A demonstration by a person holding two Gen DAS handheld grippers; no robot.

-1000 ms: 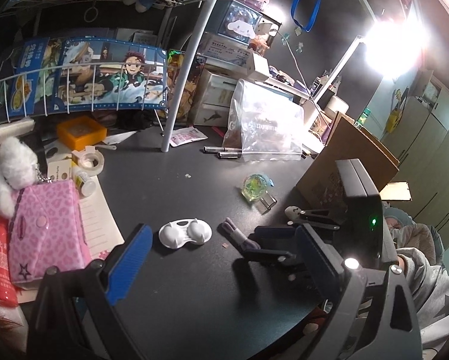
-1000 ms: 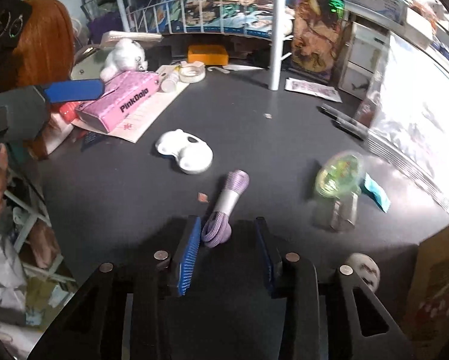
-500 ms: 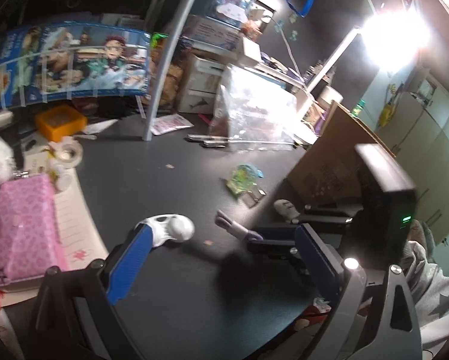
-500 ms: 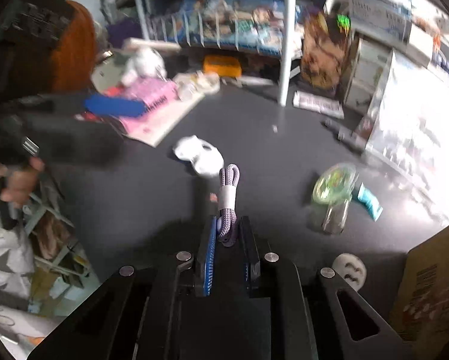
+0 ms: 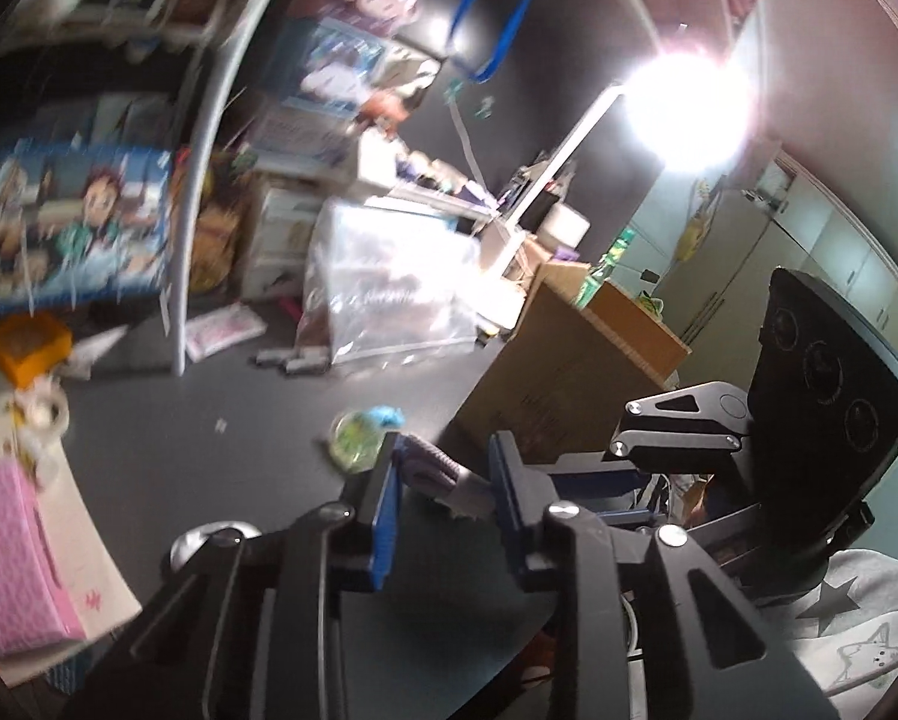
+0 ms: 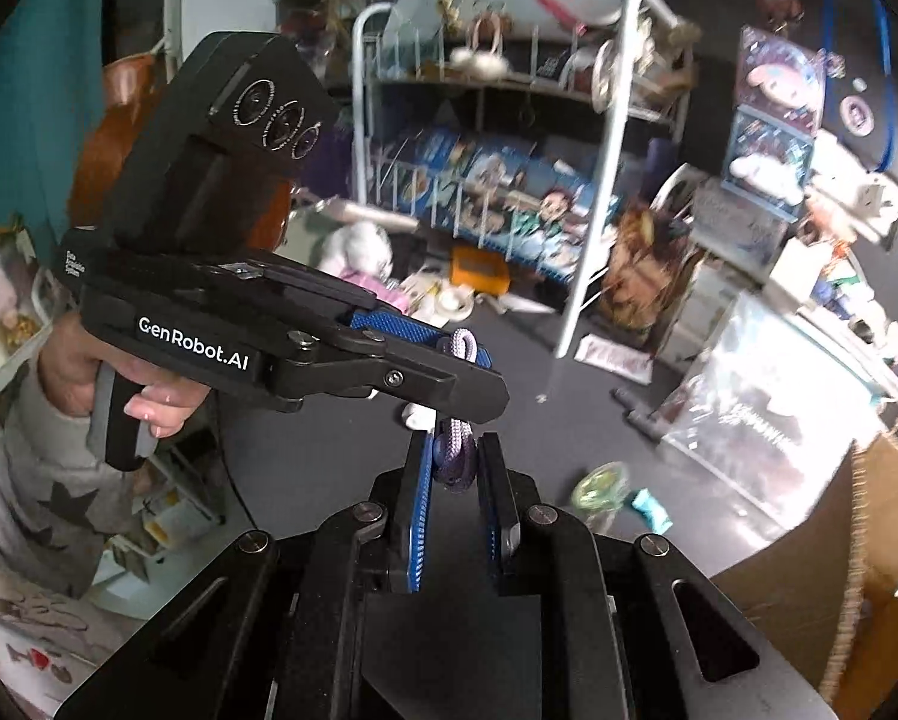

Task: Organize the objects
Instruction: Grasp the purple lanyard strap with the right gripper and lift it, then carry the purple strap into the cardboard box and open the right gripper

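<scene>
A purple cord with a white band hangs above the dark table, and my right gripper is shut on its lower end. My left gripper comes in from the left, held by a hand, and reaches the cord's upper loop. In the left wrist view the cord lies between the jaws of my left gripper. Those jaws are closing, with a narrow gap still showing beside the right pad. The right gripper's black body stands just behind.
On the table lie a white case, a green round trinket, a clear zip bag and a pink pouch. A cardboard box stands at the right. A white wire rack fills the back.
My right gripper shut on the purple cord and lifted it off the table. My left gripper rose, swung to the cord's free end, and its wide jaws narrowed around it.
</scene>
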